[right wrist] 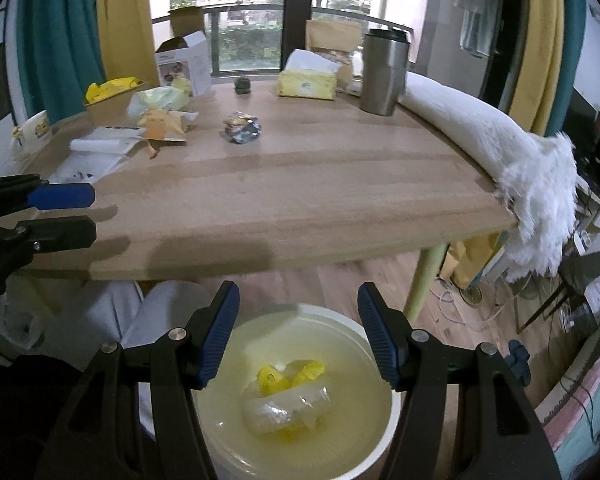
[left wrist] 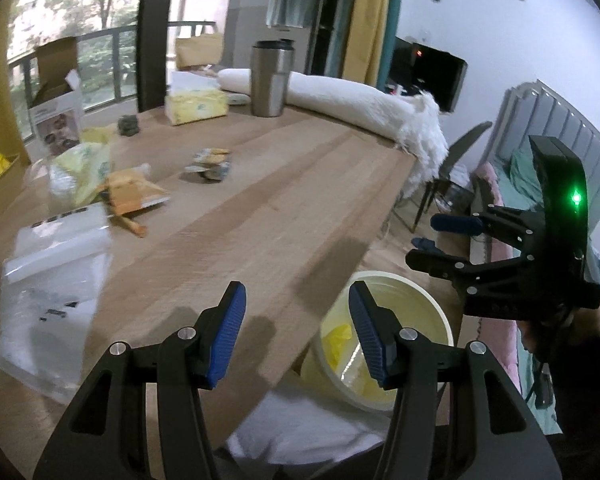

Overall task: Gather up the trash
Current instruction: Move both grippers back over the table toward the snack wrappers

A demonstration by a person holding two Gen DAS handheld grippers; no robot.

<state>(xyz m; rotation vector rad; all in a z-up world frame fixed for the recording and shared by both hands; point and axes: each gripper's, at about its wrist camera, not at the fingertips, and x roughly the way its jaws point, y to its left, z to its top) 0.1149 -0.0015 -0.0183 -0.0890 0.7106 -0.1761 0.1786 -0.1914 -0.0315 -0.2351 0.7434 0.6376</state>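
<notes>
A white bin [right wrist: 380, 432] lined with a pale yellow bag stands on the floor below the wooden table's near edge; it also shows in the left wrist view [left wrist: 432, 300]. Inside lie a clear crumpled wrapper [right wrist: 288, 408] and yellow scraps. My right gripper [right wrist: 298, 336] is open and empty above the bin. My left gripper [left wrist: 296, 336] is open and empty over the table's near edge. On the table lie a crumpled foil wrapper [right wrist: 242, 127], also in the left wrist view [left wrist: 210, 166], orange and yellow wrappers [right wrist: 162, 124], and clear plastic bags [left wrist: 48, 296].
A steel tumbler [right wrist: 382, 74], a yellow tissue box [right wrist: 306, 84], a small open carton [right wrist: 184, 66], a small dark object [right wrist: 243, 85] and a white rolled towel [right wrist: 480, 128] stand on the wooden table [right wrist: 300, 200]. Cables and a chair are to the right.
</notes>
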